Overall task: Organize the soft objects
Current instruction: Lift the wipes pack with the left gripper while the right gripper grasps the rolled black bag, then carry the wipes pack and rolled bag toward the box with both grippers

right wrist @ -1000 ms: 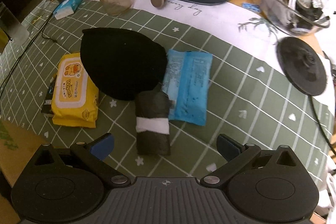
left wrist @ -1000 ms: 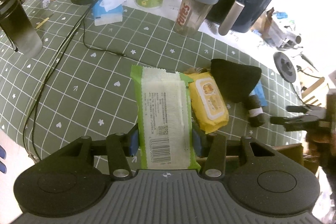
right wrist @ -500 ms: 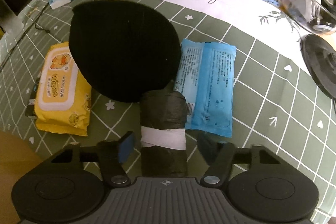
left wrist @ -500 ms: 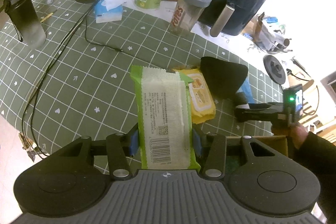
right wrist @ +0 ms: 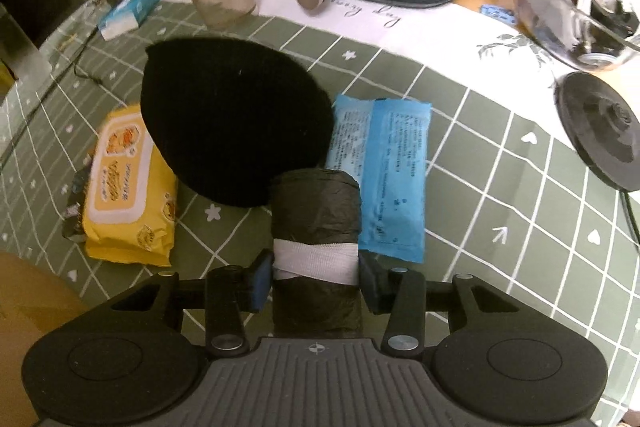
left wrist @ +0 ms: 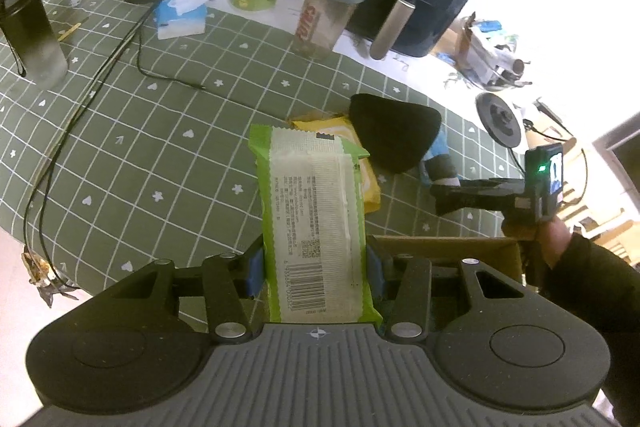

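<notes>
Left gripper (left wrist: 315,269) clamped on both long edges of a green tissue pack (left wrist: 314,215), jaws about half open with the pack filling the gap — held lengthwise and clear of the table, likely so it can drop flat into the cardboard box (left wrist: 444,247) whose rim shows just behind the jaws. Right gripper (right wrist: 316,277) has its jaws closing around a dark roll of bags (right wrist: 316,227) with a white band, blue pads at or just touching its sides near the band; the roll lies on the green checked tablecloth (right wrist: 500,195), not lifted. Gripping across the narrow width makes sense, since soft plastic squashes and the band is the firmest spot. Roll's far end touches a black beanie (right wrist: 236,123), with a blue wipes pack (right wrist: 384,171) just beside on the right, partly under the hat. Yellow wipes pack (right wrist: 128,187) to the left, also tucked under the hat. Judging by this — one item in transit, three more waiting.
</notes>
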The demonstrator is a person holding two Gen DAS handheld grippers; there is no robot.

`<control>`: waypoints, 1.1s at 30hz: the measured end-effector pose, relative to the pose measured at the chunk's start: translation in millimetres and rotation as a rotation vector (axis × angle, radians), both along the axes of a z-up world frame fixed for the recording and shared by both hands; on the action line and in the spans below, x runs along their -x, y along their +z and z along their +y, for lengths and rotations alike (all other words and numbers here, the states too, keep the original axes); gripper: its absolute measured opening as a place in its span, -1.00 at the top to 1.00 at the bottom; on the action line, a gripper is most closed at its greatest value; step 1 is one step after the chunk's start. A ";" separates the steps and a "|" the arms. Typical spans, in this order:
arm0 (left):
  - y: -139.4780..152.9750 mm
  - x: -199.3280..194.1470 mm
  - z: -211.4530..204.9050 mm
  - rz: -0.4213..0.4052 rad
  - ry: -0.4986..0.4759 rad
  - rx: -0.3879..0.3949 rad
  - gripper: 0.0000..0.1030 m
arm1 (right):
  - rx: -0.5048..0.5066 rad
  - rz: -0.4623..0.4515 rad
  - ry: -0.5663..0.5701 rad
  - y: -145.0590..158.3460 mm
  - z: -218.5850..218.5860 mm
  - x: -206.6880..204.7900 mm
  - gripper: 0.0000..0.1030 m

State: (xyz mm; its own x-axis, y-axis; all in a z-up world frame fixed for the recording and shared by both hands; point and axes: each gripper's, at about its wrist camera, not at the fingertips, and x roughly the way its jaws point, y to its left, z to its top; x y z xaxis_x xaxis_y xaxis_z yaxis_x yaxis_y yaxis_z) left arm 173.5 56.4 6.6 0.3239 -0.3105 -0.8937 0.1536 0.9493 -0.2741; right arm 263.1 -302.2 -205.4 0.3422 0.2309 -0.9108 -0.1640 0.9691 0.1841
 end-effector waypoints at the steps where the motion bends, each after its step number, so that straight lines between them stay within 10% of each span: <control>1: 0.4 1.1 -1.3 0.000 -0.004 0.003 0.08 | -0.005 -0.004 -0.002 3.7 -2.3 1.7 0.08; 33: -1.9 39.2 -39.8 0.026 -0.145 -0.002 0.08 | -0.215 -0.165 -0.028 156.2 -7.9 104.8 0.08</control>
